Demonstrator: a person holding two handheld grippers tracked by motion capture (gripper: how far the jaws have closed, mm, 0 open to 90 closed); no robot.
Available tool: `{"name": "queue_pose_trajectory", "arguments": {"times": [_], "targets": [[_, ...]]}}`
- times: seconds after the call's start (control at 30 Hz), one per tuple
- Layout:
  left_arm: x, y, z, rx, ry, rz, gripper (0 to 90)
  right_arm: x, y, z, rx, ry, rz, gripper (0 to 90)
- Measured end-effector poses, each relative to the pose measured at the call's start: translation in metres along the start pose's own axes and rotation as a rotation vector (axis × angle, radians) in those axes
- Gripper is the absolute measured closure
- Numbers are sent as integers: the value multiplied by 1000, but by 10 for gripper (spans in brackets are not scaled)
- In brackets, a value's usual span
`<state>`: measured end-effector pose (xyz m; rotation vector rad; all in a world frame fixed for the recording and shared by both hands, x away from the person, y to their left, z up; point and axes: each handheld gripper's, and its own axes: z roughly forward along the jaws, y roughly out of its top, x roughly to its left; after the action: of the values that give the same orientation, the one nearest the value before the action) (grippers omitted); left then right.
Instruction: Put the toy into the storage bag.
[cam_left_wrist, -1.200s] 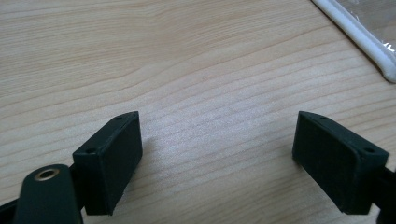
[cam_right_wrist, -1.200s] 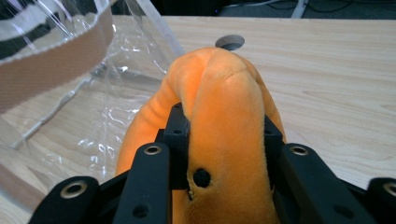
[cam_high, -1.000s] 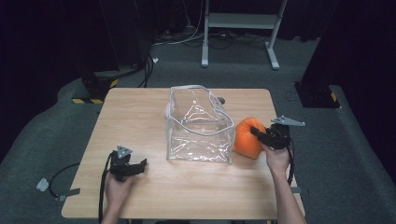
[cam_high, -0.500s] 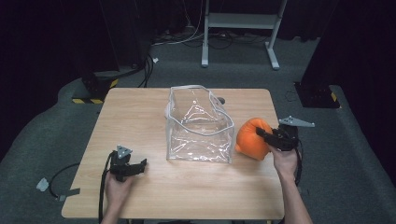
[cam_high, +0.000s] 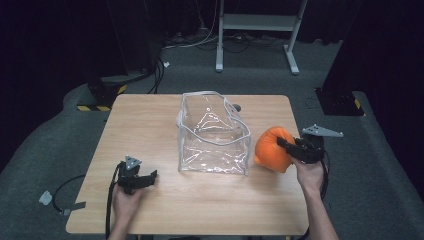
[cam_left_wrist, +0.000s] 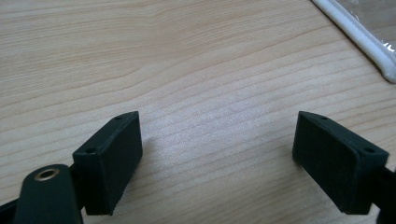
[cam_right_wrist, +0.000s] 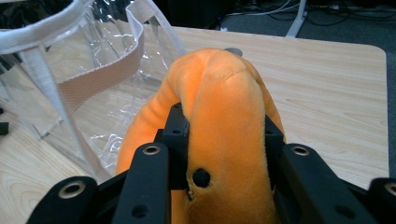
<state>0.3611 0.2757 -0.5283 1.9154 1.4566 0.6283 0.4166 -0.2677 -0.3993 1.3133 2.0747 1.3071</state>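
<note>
Setting: dark room, grey carpeted floor, cables and a white stand behind; light wooden tabletop (cam_high: 150, 120) at centre. Item 1: clear plastic bag (cam_high: 214, 134) with white trim and webbing straps, standing open-mouthed mid-table; thin, floppy walls, likely light and slippery, best taken by the trimmed rim or a strap. Item 2: orange plush toy (cam_high: 271, 149), just right of the bag, near or touching its wall; whether it rests on the wood or is lifted cannot be told. Soft, compressible, light, not fragile; it bulges between the jaws in the right gripper view (cam_right_wrist: 224, 121), so a firm pinch across a fold serves well. A small black dot shows on its fabric, possibly an eye. Item 3: right hand-held gripper (cam_high: 291, 148), clamped on the plush toy. Item 4: left hand-held gripper (cam_high: 145, 178), low over the near-left part of the table, jaws spread wide with nothing between them. Markings: no brand, label or legible writing on any item
</note>
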Motion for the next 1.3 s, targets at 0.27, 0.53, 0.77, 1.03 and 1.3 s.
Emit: {"name": "queue_pose_trajectory", "arguments": {"times": [0.27, 0.53, 0.77, 1.03, 1.3], "targets": [[0, 0, 0, 0, 0, 1, 160, 3, 7, -7, -13, -8, -4, 664], [0, 0, 0, 0, 0, 2, 161, 4, 11, -18, -2, 2, 1, 664], [0, 0, 0, 1, -1, 3, 161, 10, 24, -30, -13, -3, -21, 664], [0, 0, 0, -2, -3, 3, 164, 25, 43, -40, -14, 12, -60, 661], [0, 0, 0, 0, -2, 4, 174, 28, 52, -48, -9, 16, -55, 658]]}}
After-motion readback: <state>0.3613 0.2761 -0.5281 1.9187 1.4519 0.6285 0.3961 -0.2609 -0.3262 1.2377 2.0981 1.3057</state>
